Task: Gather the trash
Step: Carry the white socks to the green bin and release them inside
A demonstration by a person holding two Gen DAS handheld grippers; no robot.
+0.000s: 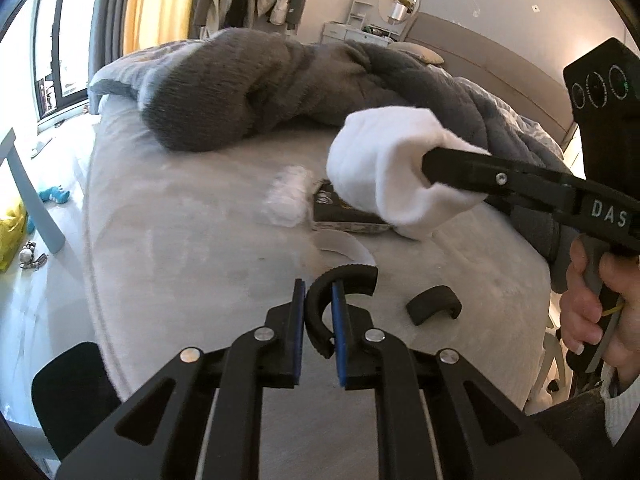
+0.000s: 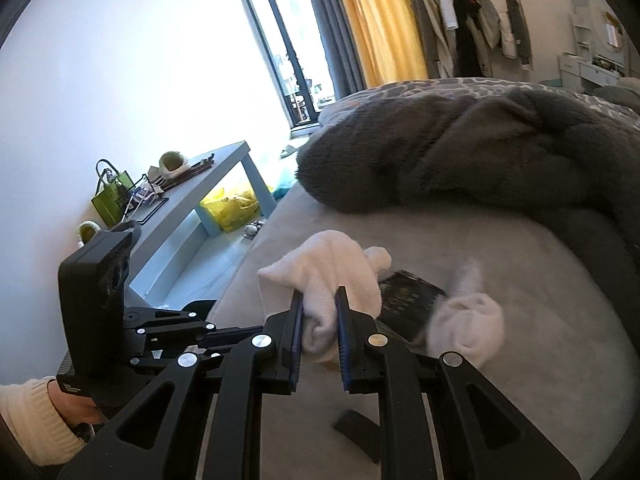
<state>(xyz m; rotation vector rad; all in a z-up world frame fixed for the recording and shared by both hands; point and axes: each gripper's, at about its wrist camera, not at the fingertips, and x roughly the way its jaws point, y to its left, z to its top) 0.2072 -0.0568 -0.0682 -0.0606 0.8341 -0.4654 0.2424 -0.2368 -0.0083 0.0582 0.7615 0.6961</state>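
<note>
My left gripper (image 1: 318,304) is shut on a black curved C-shaped piece (image 1: 340,280) just above the grey bed (image 1: 180,240). A second black curved piece (image 1: 434,304) lies on the bed to its right. My right gripper (image 2: 320,312) is shut on a white sock (image 2: 336,280) and holds it above the bed; it also shows in the left wrist view (image 1: 384,168). Under it lie a dark packet (image 1: 340,212), a clear crumpled wrapper (image 1: 288,196) and a white curved scrap (image 1: 340,246). A second white sock (image 2: 464,324) lies blurred beside the packet (image 2: 408,296).
A rumpled grey blanket (image 1: 280,80) covers the far half of the bed. A light blue side table (image 2: 192,184) stands left of the bed with a green bag (image 2: 110,196) on it. A yellow bag (image 2: 232,208) and small toys lie on the floor.
</note>
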